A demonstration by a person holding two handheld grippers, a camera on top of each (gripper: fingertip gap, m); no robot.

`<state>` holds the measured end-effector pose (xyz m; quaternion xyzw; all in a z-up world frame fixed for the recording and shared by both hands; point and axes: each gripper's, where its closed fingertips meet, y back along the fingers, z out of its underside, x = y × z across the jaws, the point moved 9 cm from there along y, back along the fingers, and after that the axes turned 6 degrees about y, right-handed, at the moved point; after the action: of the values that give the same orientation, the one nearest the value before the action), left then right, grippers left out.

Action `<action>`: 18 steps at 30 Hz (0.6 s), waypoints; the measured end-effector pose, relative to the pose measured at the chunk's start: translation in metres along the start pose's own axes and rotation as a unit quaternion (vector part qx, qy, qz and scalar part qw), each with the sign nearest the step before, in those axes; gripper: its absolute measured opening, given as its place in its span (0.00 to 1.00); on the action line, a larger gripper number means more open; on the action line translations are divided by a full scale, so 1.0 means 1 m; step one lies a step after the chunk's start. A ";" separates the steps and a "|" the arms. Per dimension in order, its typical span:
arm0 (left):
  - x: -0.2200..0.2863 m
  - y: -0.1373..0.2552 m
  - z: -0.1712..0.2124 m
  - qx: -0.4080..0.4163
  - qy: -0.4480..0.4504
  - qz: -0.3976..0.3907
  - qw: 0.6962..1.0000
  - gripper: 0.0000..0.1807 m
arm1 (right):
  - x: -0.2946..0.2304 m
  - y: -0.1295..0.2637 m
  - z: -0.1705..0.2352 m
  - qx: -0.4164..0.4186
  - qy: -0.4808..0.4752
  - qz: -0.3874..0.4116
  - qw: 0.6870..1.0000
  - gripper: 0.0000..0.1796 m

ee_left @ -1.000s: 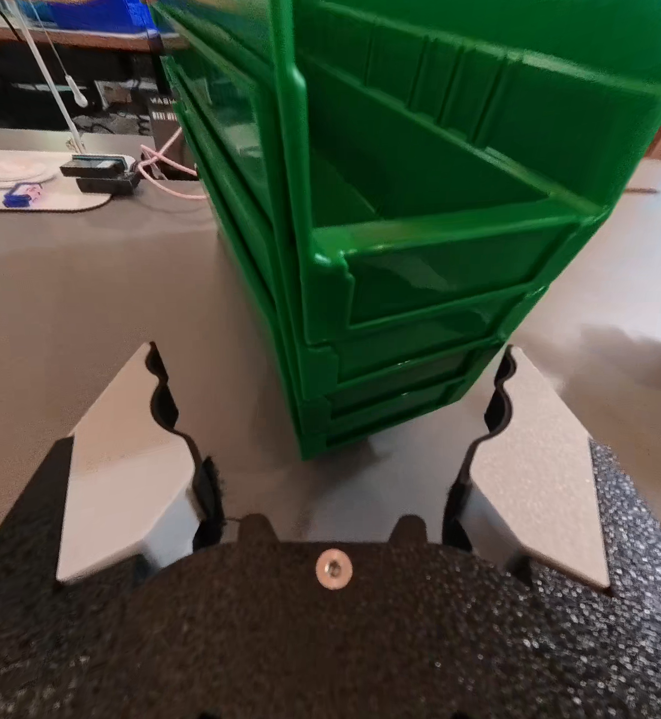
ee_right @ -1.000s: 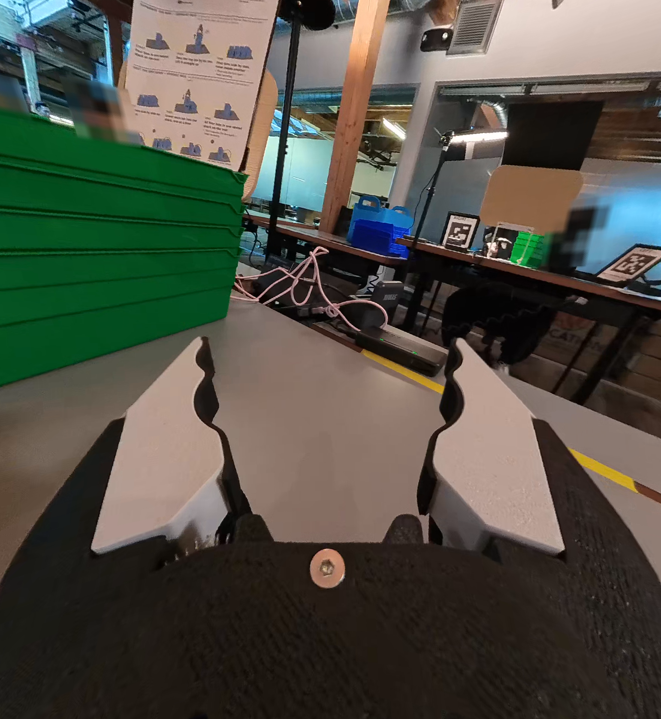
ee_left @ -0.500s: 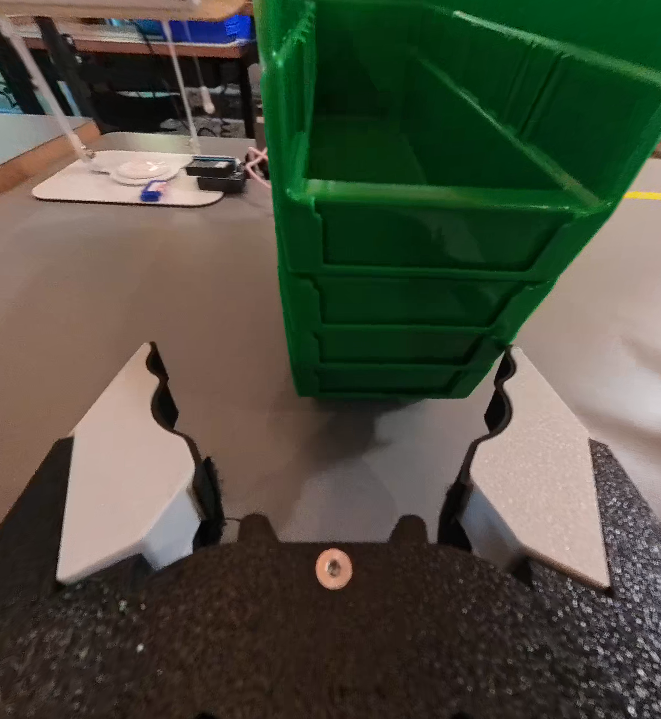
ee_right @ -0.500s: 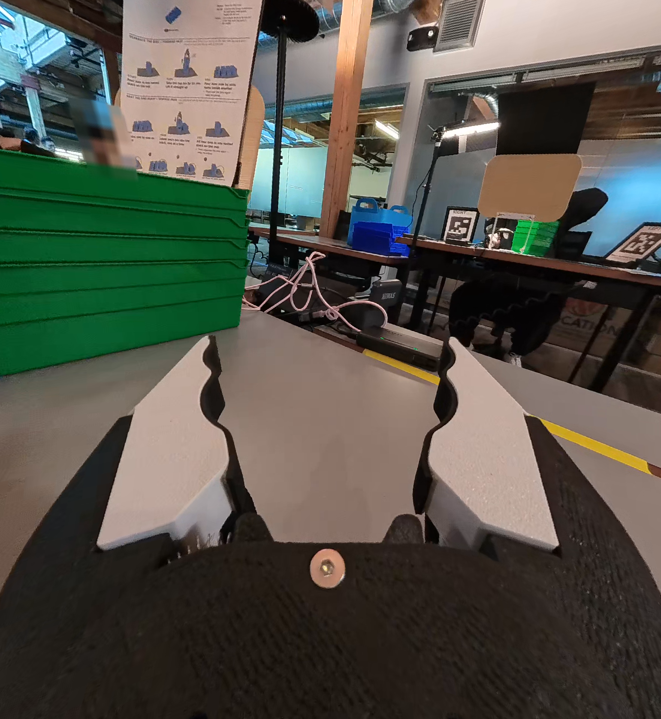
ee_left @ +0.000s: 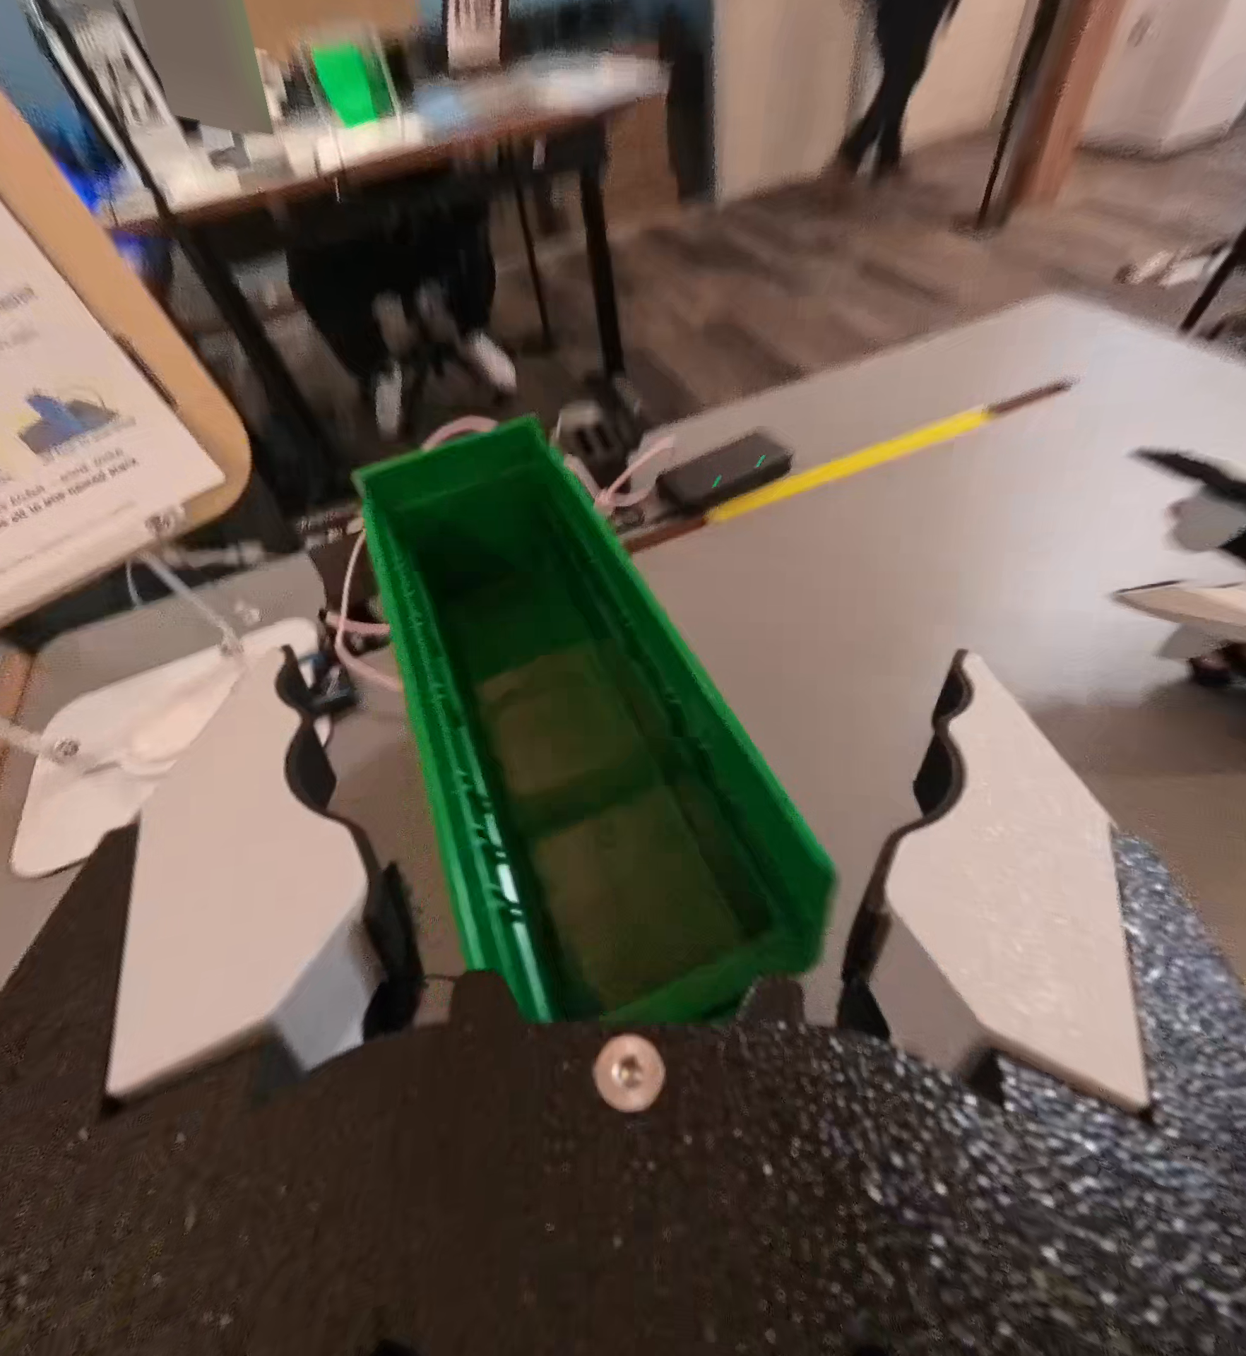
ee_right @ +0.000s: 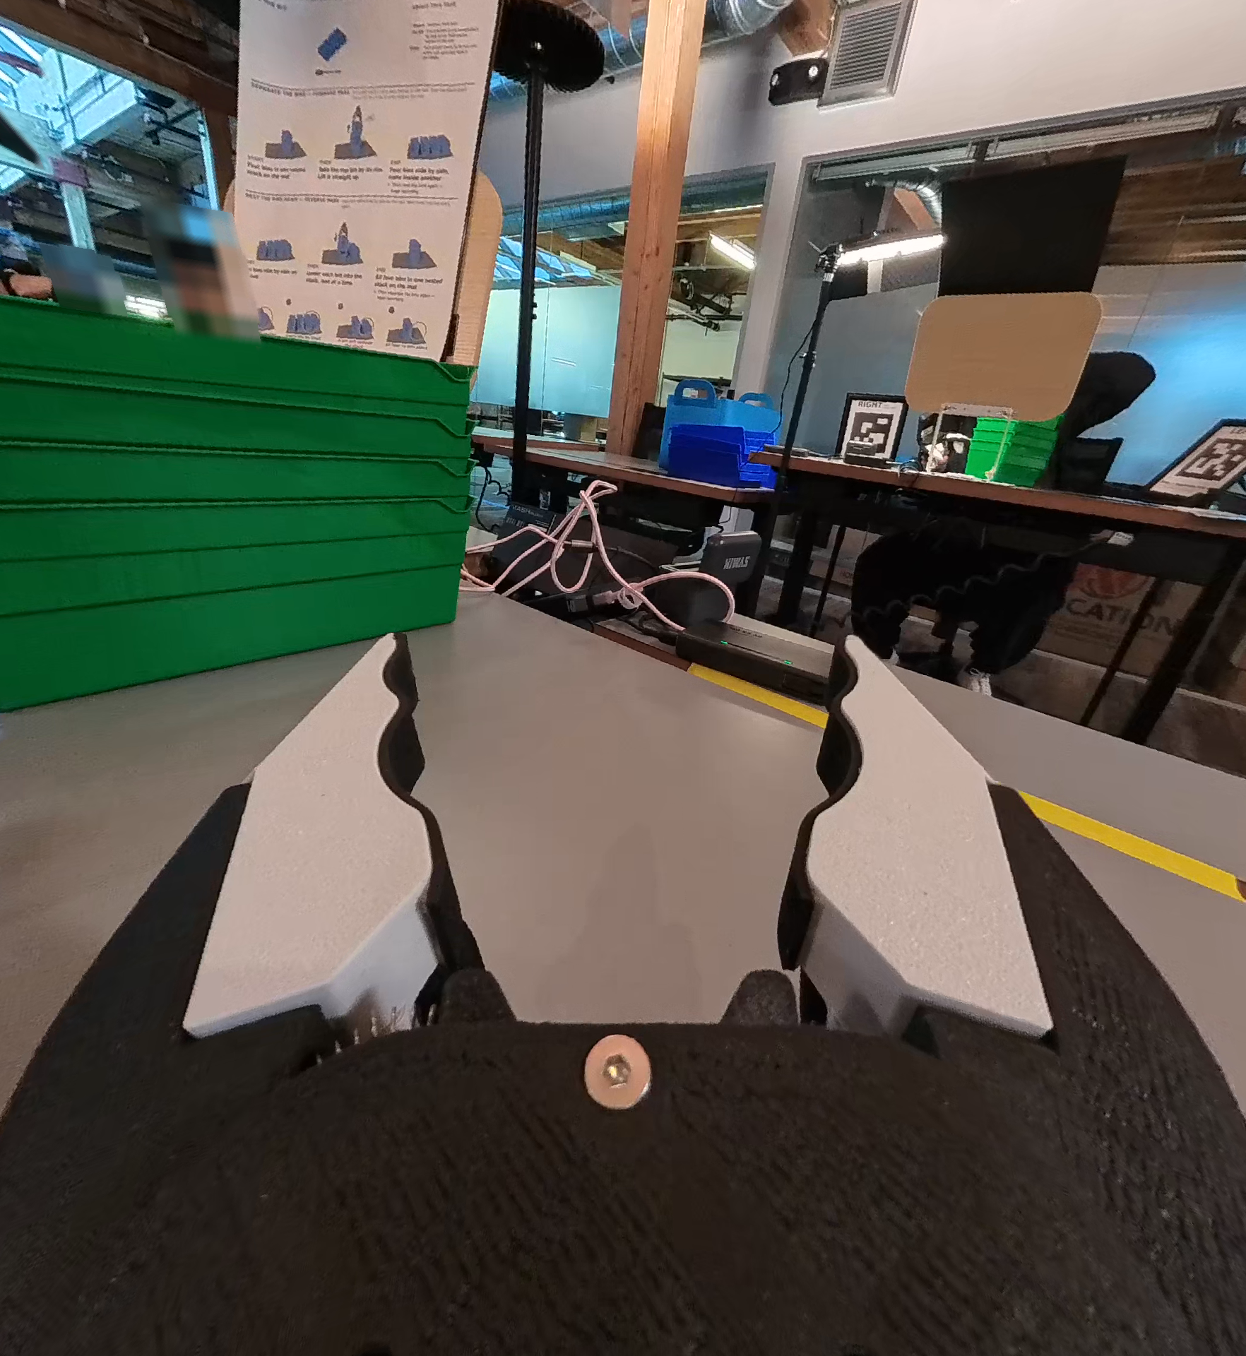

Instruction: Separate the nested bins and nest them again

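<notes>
Your left gripper (ee_left: 624, 792) was spread wide and empty, hovering over the near end of the green bin stack (ee_left: 591, 741), near end wall between the fingers but not touching either. Your right gripper (ee_right: 620, 704) was also wide and empty, low over the grey table (ee_right: 605, 792), pointing past the stack.

Stack location: left wrist view, dead centre, long axis running from 6 toward 12 o'clock. Right wrist view, at 9 to 10 o'clock, well apart from the fingers.

Handling, judged only: moulded plastic, probably light and stiff, walls smooth so likely slippery. The thin top rim or near end wall looked like the best place to pinch. Nested bins may stick together, so the lower ones may need holding down while the top one lifts.

View differences: the left wrist view, blurred, showed the top bin's empty interior from above and your right gripper at 3 o'clock, but not how many bins there were. The right wrist view showed the stack side-on with about five stepped rims, hiding the interior. Farther off there: pink cable (ee_right: 591, 558) at 12 o'clock, black box (ee_right: 745, 649) by the yellow tape (ee_right: 1119, 844), instruction poster (ee_right: 356, 169) at 11 o'clock.
</notes>
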<state>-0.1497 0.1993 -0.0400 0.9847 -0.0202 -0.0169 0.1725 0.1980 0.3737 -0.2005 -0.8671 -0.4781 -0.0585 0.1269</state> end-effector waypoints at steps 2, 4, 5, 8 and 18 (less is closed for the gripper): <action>-0.020 -0.028 -0.015 -0.101 0.006 -0.028 0.994 0.88 | 0.001 0.000 0.000 0.000 -0.005 0.000 1.000 0.62; -0.034 -0.054 -0.022 -0.176 0.051 -0.036 0.982 0.88 | 0.002 0.000 0.000 0.003 -0.012 -0.004 1.000 0.62; -0.037 -0.066 -0.025 -0.197 0.086 -0.021 0.976 0.88 | 0.003 0.000 0.001 0.005 -0.018 -0.006 1.000 0.62; -0.046 -0.089 -0.025 -0.258 0.149 -0.029 0.954 0.88 | 0.012 0.001 0.002 0.007 -0.056 0.003 0.998 0.62; -0.043 -0.108 -0.002 -0.375 0.148 -0.053 0.914 0.88 | 0.023 0.003 0.005 0.012 -0.104 0.019 0.994 0.62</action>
<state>-0.1890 0.3036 -0.0735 0.8385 0.0654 0.1132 0.5291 0.2124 0.3923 -0.2012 -0.8758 -0.4728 0.0399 0.0882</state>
